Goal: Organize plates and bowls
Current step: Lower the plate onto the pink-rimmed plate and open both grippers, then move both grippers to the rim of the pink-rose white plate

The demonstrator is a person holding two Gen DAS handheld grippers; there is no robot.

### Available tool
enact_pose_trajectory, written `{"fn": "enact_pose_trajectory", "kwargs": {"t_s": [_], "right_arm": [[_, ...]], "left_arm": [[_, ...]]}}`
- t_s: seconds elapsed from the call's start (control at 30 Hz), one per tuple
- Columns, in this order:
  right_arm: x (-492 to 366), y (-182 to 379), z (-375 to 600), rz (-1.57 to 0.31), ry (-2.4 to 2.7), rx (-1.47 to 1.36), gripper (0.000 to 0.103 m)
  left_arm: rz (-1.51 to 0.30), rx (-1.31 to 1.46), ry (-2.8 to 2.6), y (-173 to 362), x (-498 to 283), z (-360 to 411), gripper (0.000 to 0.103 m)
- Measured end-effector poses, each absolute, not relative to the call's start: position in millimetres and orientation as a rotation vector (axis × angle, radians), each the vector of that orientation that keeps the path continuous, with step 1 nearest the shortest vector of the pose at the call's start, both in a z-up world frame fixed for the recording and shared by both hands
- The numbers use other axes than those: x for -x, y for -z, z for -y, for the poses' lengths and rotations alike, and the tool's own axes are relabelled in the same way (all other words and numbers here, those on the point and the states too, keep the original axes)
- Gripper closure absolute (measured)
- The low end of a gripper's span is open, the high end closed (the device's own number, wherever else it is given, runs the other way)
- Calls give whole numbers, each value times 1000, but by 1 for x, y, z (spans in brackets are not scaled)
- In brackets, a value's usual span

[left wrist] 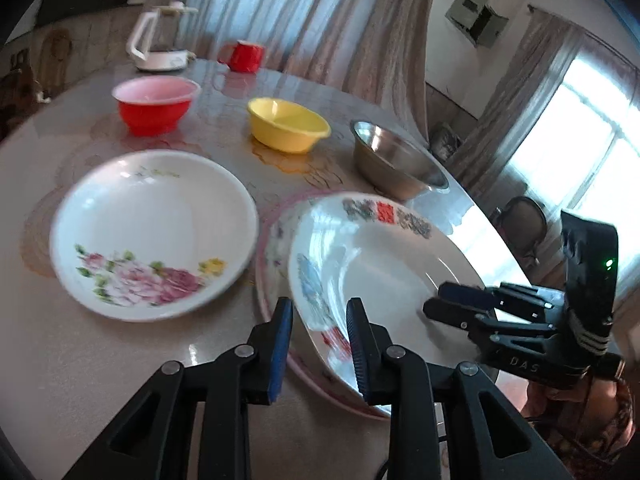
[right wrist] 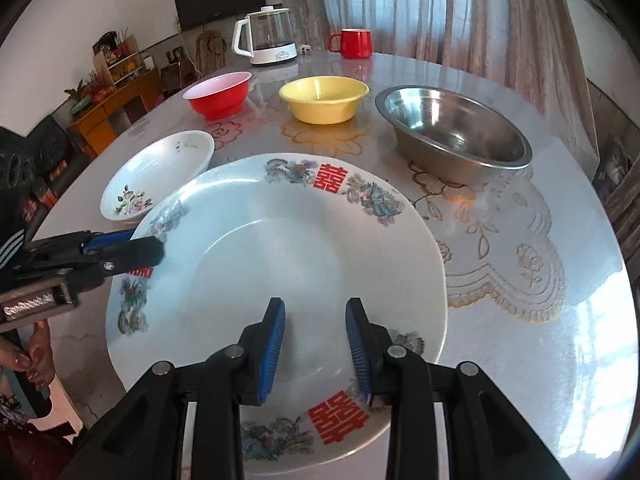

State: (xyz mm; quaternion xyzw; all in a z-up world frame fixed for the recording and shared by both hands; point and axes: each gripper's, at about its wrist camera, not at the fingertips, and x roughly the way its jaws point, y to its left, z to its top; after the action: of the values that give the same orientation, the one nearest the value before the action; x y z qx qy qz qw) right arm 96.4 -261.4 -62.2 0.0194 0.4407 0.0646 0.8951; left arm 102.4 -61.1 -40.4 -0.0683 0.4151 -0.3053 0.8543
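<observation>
My right claw (right wrist: 316, 344) and left claw (left wrist: 320, 344) each stand narrow astride the big plate's (right wrist: 280, 248) near and left rim; whether they pinch it I cannot tell. Beyond it on the desk (right wrist: 540, 320): flowered plate (right wrist: 160, 172), red bowl (right wrist: 218, 98), yellow bowl (right wrist: 324, 100), steel bowl (right wrist: 456, 132)

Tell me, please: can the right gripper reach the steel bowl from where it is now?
Probably yes, once free. The steel bowl stands apart on bare table, beyond the big plate, nothing between. But the right gripper seems occupied at that plate's rim, opposite the left gripper.
</observation>
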Motion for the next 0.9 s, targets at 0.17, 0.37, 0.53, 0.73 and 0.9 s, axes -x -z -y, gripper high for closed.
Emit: {"fn": "enact_pose_trajectory", "kwargs": {"t_s": [0.17, 0.37, 0.53, 0.73, 0.9], "right_arm": [[-104, 65, 254, -908, -144, -19, 72], [-104, 54, 264, -909, -132, -74, 72], [-78, 39, 298, -859, -29, -183, 72], [-51, 42, 322, -875, 17, -277, 76], [-50, 47, 315, -891, -27, -258, 88]], "left_arm": [[-757, 157, 615, 13, -98, 36, 59], [-736, 200, 522, 9, -109, 0, 37], [-772, 202, 422, 25, -118, -20, 28], [-798, 213, 391, 38, -122, -24, 26], [-795, 211, 375, 40, -121, -26, 21]]}}
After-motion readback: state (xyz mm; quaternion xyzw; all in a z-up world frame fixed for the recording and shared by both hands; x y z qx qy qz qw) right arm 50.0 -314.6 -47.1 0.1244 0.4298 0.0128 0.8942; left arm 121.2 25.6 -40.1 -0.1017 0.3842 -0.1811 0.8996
